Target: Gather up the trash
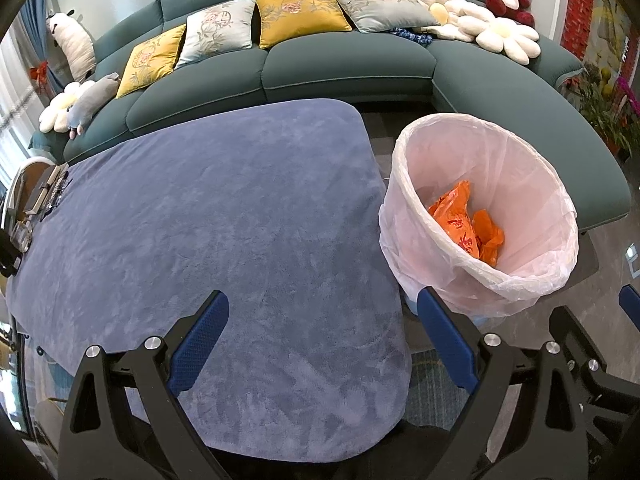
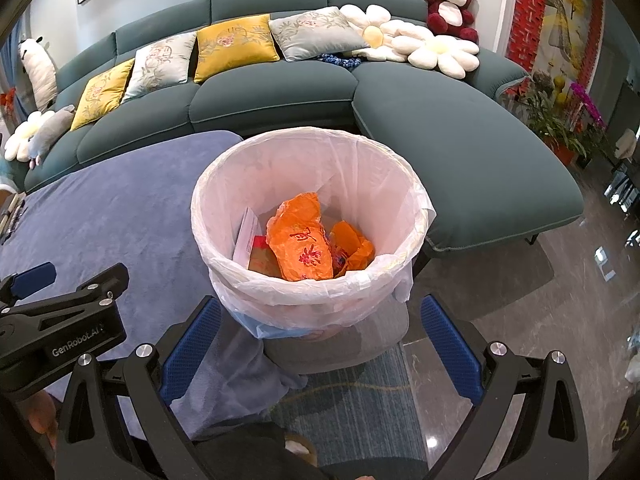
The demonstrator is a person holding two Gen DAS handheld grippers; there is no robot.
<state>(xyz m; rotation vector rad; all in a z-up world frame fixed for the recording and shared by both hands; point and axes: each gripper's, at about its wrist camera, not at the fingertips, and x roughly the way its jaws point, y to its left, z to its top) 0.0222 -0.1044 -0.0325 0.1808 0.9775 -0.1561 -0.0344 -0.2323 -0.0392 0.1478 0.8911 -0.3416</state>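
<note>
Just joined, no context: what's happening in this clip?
A person holds two handheld grippers. Both the left gripper and right gripper are open and empty. The lined trash bin beside the blue-covered table already holds orange wrappers and some paper. No loose trash shows on the cloth.

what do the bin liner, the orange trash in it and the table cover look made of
Bin liner: thin translucent plastic film, pinkish-white, wrinkled and folded over the rim.
Orange trash: probably a crumpled thin plastic bag, slightly glossy, with red printed characters.
Table cover: soft plush fabric, blue-grey, matte, with brushed nap marks.
</note>
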